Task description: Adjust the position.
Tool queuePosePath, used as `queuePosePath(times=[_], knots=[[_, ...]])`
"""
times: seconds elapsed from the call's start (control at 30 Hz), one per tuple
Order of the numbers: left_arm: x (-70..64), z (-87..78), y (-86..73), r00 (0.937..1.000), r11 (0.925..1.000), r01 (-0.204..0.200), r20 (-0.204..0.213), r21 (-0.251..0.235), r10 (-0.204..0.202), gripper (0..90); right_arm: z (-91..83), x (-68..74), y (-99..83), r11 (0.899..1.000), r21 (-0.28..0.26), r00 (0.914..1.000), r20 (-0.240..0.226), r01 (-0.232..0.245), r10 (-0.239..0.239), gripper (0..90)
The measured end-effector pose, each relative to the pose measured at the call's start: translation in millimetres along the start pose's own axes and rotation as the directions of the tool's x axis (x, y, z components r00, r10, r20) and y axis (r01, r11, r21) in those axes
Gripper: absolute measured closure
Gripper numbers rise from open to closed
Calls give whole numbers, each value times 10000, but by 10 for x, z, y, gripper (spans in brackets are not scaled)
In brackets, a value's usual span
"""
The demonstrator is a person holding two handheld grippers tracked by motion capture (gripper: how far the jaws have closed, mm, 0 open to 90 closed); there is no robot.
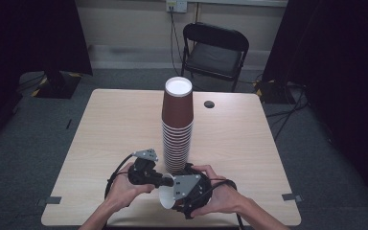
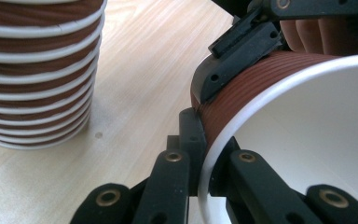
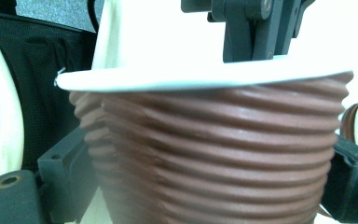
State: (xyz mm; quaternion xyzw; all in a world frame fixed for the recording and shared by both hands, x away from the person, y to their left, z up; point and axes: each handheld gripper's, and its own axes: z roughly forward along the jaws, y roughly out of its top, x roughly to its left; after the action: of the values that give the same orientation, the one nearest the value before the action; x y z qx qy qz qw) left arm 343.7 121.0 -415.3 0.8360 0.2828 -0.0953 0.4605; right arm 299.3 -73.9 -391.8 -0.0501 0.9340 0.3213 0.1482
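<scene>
A single brown ribbed paper cup [image 1: 166, 197] with a white inside lies tipped on its side just above the table's near edge, held by both grippers. My left gripper [image 1: 159, 180] is shut on its rim [image 2: 206, 168], one jaw outside the wall and one inside the mouth. My right gripper [image 1: 186, 190] is shut across the cup's body [image 3: 214, 140], a jaw on each side. In the right gripper view the left gripper's jaws [image 3: 256, 28] show at the cup's rim. A tall stack of the same cups [image 1: 177, 124] stands at the table's middle, right behind the grippers.
The stack's lower rims [image 2: 37, 74] stand close on the left in the left gripper view. A light wooden table [image 1: 110, 129] has a small dark hole [image 1: 209, 104] at its far right. A black folding chair [image 1: 214, 50] stands beyond the table.
</scene>
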Motion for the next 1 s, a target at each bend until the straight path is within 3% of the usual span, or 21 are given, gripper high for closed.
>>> queuePosePath(times=[0.13,0.4,0.47,0.53,0.57,0.63,0.73,0.8,0.87,0.97,1.0], knots=[[6,0,-6,10000,10000,26,-59,19,-25,883,16,-3,-8,10000,39,10000,64,38,-39,99],[-37,-25,-32,9996,9991,-234,-188,-351,228,868,-10,6,-27,9987,-363,9993,-68,-367,365,115],[-43,-26,-59,9990,9967,-433,-147,-687,424,809,-18,6,-37,9978,-487,9989,-106,-460,455,117],[-37,-29,-77,9992,9968,-400,-105,-694,394,790,-29,0,-57,9960,-627,9979,-164,-642,632,117],[-42,-34,-89,9985,9948,-542,-148,-866,531,787,-31,0,-66,9954,-636,9974,-134,-720,713,118],[-49,-42,-93,9986,9925,-494,-252,-1117,468,674,-32,-7,-92,9943,-654,9964,-127,-844,837,118],[-29,-105,-91,9970,9838,-572,-610,-1702,475,621,-43,-8,-141,9917,-733,9943,-133,-1061,1054,120],[-28,-118,-93,9961,9807,-656,-709,-1841,533,573,-48,-8,-157,9903,-775,9933,-101,-1154,1150,120],[-25,-144,-100,9962,9772,-688,-654,-2009,567,546,-56,-29,-194,9859,-911,9900,-101,-1407,1404,120],[-38,-178,-117,9916,9646,-994,-1054,-2444,755,459,-76,-67,-262,9755,-1173,9823,-12,-1863,1875,120],[-38,-178,-117,9916,9646,-994,-1054,-2444,755,434,-76,-67,-262,9755,-1173,9823,-12,-1863,1875,120]])
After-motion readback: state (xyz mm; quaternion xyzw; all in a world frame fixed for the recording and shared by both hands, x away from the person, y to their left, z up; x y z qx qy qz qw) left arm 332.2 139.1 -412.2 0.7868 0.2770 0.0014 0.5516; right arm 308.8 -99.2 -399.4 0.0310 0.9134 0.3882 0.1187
